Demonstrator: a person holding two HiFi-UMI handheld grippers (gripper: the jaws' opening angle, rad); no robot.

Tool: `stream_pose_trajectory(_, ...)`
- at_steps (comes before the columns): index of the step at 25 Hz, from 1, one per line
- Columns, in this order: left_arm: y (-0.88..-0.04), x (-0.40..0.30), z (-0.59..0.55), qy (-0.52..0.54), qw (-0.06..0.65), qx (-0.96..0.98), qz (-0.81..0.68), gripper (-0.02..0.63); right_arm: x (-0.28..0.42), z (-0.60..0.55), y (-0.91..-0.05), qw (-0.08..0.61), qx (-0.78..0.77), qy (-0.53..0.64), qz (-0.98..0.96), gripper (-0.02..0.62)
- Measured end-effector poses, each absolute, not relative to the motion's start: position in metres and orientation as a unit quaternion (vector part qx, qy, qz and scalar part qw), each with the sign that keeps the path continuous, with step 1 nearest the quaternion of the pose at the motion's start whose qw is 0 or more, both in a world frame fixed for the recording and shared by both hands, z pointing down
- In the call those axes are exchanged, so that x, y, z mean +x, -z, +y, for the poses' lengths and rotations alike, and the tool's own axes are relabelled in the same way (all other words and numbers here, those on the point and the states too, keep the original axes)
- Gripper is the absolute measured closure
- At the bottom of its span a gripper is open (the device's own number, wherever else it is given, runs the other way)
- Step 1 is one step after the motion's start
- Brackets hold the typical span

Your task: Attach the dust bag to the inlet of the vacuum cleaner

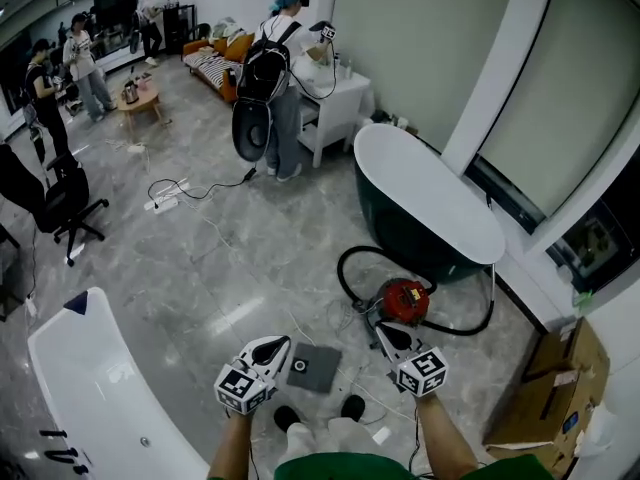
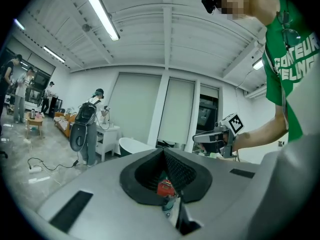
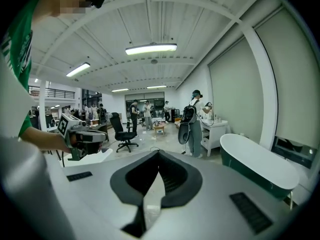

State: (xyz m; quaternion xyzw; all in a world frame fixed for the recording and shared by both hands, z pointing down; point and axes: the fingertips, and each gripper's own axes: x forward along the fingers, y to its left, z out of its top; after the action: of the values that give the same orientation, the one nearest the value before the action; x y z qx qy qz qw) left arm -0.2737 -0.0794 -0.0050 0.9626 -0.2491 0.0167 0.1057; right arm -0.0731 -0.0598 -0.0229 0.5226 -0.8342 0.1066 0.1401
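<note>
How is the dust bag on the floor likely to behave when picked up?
The dust bag lies flat and thin, so it is probably light and may droop if lifted by one edge. The ring round its hole looks like a stiffer part, likely firmer to hold. On the smooth floor it may slide when nudged.
</note>
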Motion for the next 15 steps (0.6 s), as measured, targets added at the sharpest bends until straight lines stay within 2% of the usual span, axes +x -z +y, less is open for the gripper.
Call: stream_pose_trajectory(15, -0.043, -0.215, -0.103, -0.081, 0.095, 0.963, -0.241, 0.603, -0.039, -0.086, -0.031, 0.157, 0.484, -0.125, -0.852, 0.588)
